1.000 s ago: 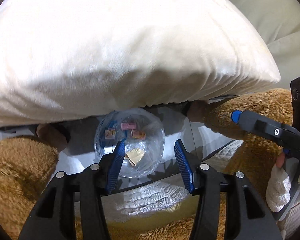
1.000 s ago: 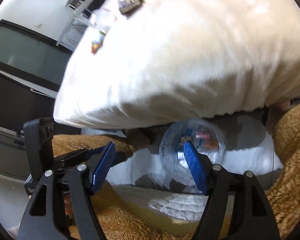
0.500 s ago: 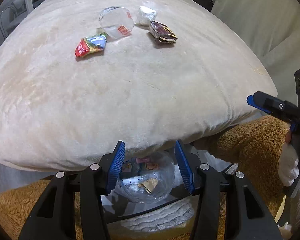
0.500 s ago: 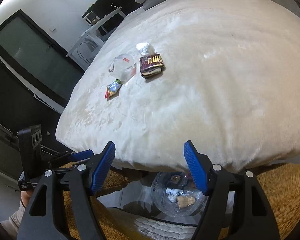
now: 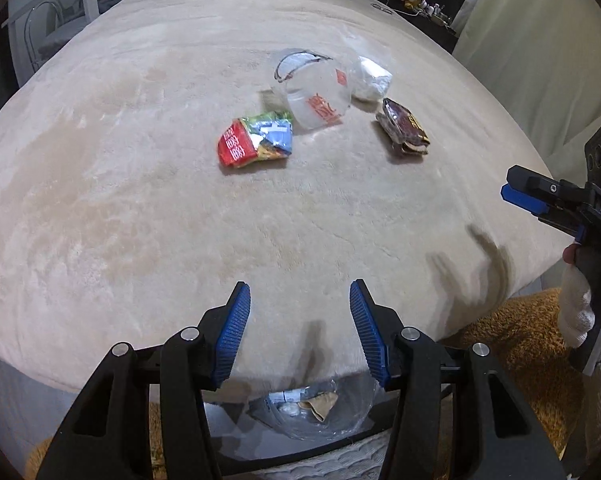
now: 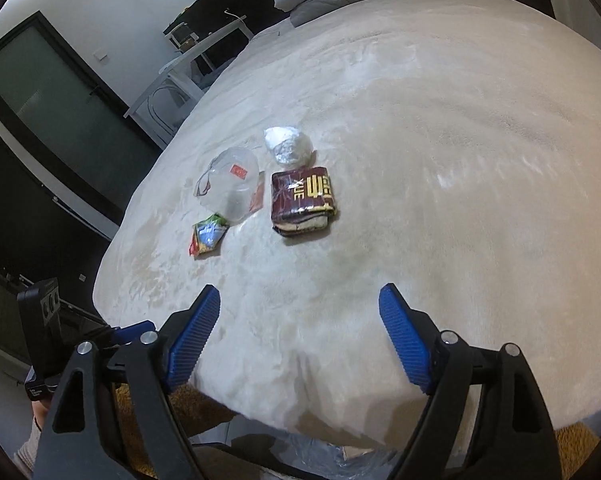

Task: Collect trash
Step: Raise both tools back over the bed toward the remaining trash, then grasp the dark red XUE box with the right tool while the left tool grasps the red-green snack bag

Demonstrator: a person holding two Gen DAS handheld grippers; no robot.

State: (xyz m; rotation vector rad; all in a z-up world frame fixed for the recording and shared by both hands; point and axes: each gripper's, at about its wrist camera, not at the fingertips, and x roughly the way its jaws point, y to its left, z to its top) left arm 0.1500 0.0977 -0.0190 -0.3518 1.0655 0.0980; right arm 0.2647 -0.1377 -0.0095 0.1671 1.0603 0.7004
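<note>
Both grippers [image 5: 296,328] [image 6: 300,336] risen, bed [image 5: 140,200] trash [image 5: 256,142] now closer

"XUE" on brown wrapper [image 6: 303,200], perhaps "DAS" on right tool [image 5: 540,200]

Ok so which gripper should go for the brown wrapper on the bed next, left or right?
Right, probably. The right gripper is open and empty, and the brown wrapper lies almost straight ahead of it. From the left gripper, also open, it sits off to the right beyond the red snack packet.
</note>
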